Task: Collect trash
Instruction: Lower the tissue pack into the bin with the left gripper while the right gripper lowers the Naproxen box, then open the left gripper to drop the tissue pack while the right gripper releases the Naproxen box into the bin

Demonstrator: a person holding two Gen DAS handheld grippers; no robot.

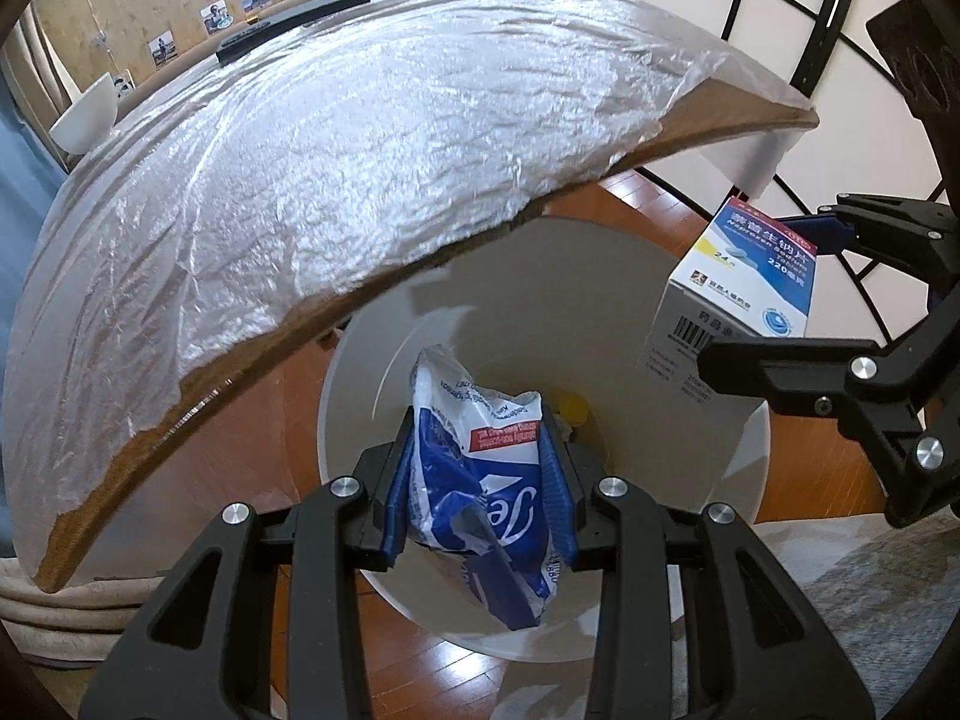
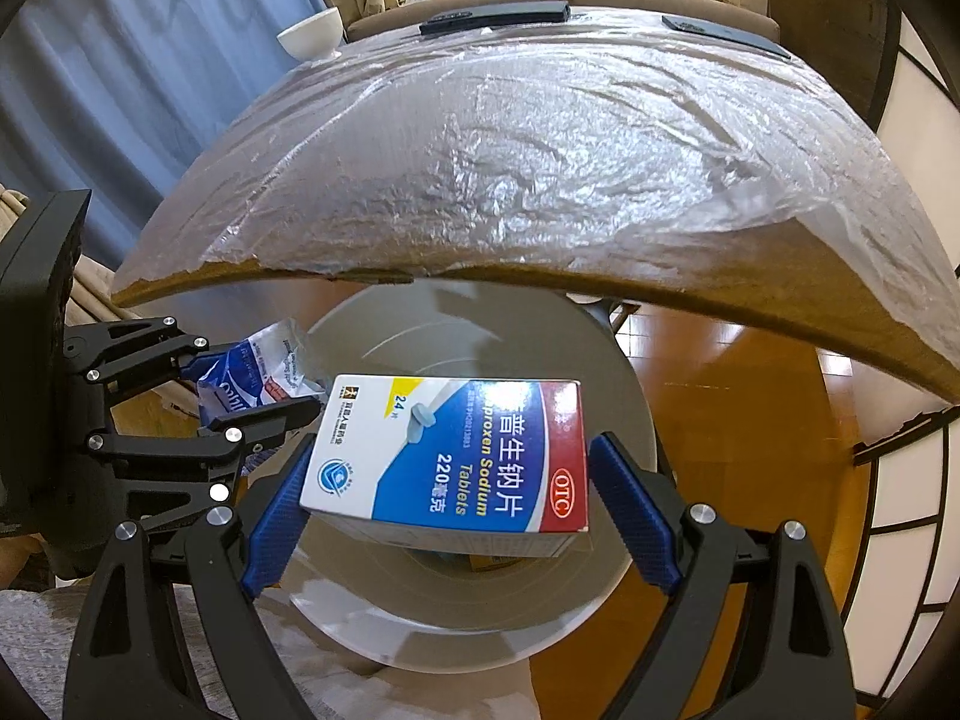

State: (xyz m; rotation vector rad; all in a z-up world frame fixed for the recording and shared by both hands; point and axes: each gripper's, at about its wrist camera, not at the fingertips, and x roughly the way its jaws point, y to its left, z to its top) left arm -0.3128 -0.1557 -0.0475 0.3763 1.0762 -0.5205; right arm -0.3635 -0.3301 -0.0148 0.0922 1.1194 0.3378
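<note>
White bin holds yellow scrap.

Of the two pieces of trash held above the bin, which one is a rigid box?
The medicine box, held in the right hand-held gripper. The other piece, in the left hand-held gripper, is a crumpled blue and white plastic wrapper.

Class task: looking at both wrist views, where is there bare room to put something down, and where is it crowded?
Free: the wide plastic-covered table, bare from its near edge to the white bowl and dark flat devices along the far side. Crowded: the mouth of the white bin, where the left gripper holds a crumpled wrapper and the right gripper holds a medicine box.
</note>
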